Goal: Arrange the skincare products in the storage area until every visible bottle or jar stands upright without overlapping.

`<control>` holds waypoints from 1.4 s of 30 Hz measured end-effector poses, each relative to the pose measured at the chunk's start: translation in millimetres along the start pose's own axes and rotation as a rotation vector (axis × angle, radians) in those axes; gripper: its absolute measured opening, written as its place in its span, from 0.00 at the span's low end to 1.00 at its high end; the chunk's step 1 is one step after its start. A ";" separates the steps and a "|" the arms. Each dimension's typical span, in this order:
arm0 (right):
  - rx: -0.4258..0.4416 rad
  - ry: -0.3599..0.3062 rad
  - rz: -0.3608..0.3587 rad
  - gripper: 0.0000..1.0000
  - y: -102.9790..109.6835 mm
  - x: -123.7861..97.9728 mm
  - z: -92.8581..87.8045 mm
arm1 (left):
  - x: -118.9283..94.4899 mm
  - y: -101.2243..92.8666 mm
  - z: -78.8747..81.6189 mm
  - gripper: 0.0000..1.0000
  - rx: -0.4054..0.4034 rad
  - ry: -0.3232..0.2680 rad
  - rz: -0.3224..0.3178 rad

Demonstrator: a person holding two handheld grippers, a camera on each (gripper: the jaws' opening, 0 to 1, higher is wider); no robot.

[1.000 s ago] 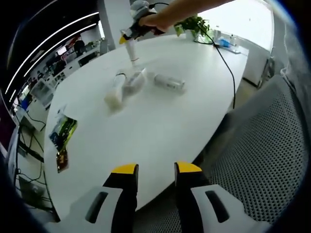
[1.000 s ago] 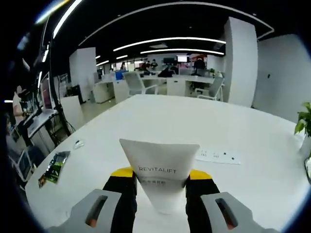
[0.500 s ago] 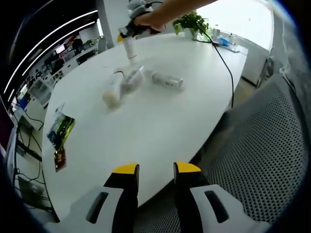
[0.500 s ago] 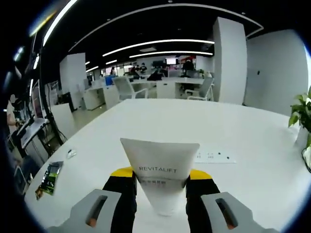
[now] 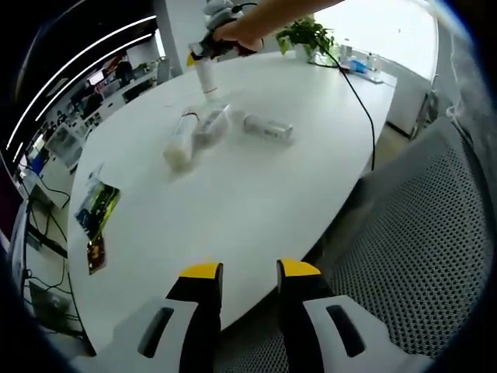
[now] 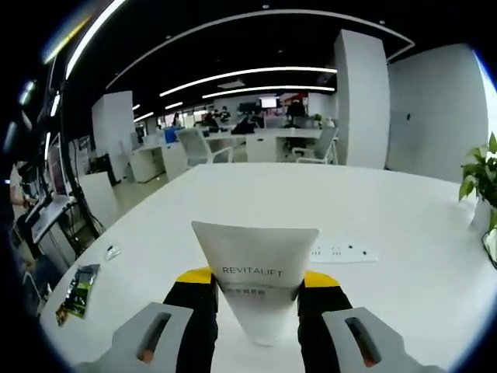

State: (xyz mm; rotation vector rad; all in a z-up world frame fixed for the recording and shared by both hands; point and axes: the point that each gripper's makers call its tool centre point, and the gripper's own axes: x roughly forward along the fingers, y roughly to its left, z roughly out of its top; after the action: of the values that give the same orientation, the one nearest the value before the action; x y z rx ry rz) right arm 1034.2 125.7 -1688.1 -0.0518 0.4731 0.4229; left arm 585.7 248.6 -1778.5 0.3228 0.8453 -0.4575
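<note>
Right gripper (image 6: 256,289) has its jaws clamped on a white tube (image 6: 255,272) marked REVITALIFT, crimped end toward the camera and cap end pointing down at the table (image 6: 404,233). From the left gripper view we see that same gripper (image 5: 208,53) far across the table (image 5: 233,194) with a hand (image 5: 237,33) on it, holding the tube (image 5: 207,78) upright just beyond the other products. So we reckon we're mid-placement: standing this tube on its cap. Next move probably calls for checking the cap sits flat, then letting go gently so it doesn't topple. Still lying flat are a bottle (image 5: 269,130) and a pair of containers (image 5: 194,136) that look to be touching or overlapping, so those are left to do. Left gripper (image 5: 242,281) hangs back at the near table edge, jaws a little apart with nothing between them. Hard to say whether the cap actually touches the tabletop, since the jaws hide it. The lying items are too small and blurry to identify, same for the packets (image 5: 97,217) near the edge.
</note>
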 end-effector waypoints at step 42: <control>-0.022 0.040 0.000 0.41 0.4 -9.5 -1.3 | -2.8 1.5 3.8 0.23 0.008 -0.022 0.014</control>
State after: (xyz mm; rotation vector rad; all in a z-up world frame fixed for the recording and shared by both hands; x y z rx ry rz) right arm 1025.7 122.3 -1685.0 -0.0819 0.5082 0.4283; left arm 587.3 248.9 -1773.8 0.3303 0.8199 -0.4506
